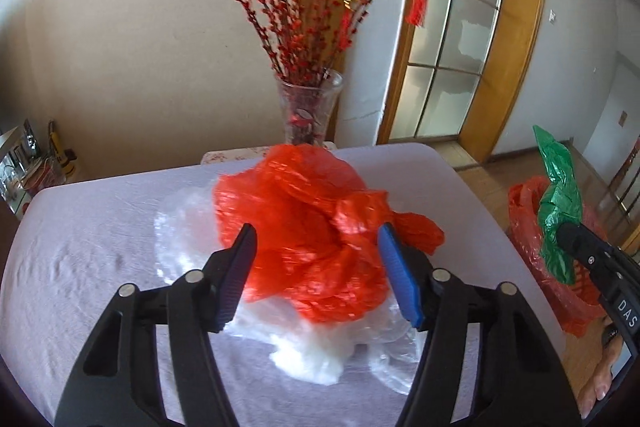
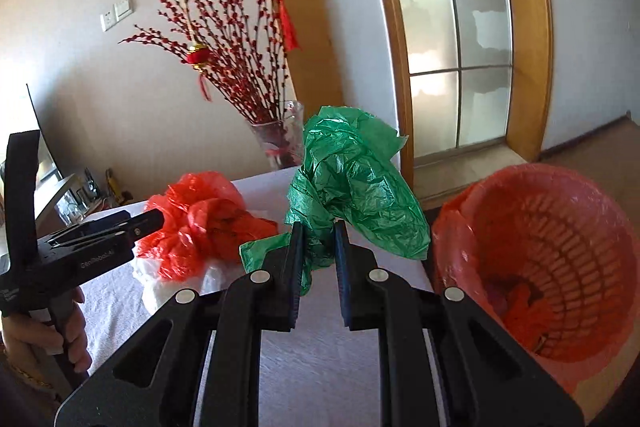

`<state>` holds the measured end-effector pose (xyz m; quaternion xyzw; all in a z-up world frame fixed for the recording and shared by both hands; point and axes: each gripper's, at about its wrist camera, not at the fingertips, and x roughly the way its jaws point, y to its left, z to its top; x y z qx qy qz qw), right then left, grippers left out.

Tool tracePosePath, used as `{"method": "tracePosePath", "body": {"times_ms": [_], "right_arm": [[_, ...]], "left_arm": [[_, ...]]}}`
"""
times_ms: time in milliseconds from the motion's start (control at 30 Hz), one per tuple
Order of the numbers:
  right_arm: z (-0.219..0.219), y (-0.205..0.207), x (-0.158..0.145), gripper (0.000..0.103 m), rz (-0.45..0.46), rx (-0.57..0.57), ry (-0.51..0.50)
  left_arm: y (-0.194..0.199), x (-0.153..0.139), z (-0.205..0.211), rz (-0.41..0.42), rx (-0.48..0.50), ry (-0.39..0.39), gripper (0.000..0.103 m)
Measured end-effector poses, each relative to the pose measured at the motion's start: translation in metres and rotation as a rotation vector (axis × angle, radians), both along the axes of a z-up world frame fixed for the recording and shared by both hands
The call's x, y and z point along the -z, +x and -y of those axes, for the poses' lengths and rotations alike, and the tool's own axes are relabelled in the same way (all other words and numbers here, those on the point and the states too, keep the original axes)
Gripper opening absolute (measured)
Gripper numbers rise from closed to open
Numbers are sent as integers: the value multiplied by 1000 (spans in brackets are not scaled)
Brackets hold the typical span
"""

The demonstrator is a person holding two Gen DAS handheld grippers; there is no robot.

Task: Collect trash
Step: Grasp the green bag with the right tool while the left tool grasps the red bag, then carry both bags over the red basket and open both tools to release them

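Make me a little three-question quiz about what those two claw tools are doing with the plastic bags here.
1. True or false: the right gripper is shut on the green bag.
2. Which bag sits between the open left gripper's fingers: A red, B green, C blue?
3. Fill in: the lined trash basket stands off the table's ____ side.

Key: 1 true; 2 A, the red bag; 3 right.

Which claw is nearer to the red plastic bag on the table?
Left. The left claw is open around the red plastic bag; the right claw holds the green bag beside the table, apart from it.
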<state>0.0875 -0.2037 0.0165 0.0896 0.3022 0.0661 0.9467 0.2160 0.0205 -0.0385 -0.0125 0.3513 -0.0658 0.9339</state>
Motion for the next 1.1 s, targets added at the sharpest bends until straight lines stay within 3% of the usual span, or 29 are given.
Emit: {"method": "tracePosePath", "body": {"times_ms": [167,367,633,800,1100], "right_arm": [[11,-6,11,16,-23,5,8],[21,-7,16,16,-36,20,35],[36,-9,19,16,-50,42,60],[39,-11,21,16,-55,46,70],[44,-20,12,16,-29,57,79]], "left_arm": [[7,6,16,-17,7,0,61],[28,15,39,-37,-8,53,61],[52,34,56,-87,-26,134,34],[44,30,47,-60,-13,88,26],[15,2,34,37,1,2,25]]}}
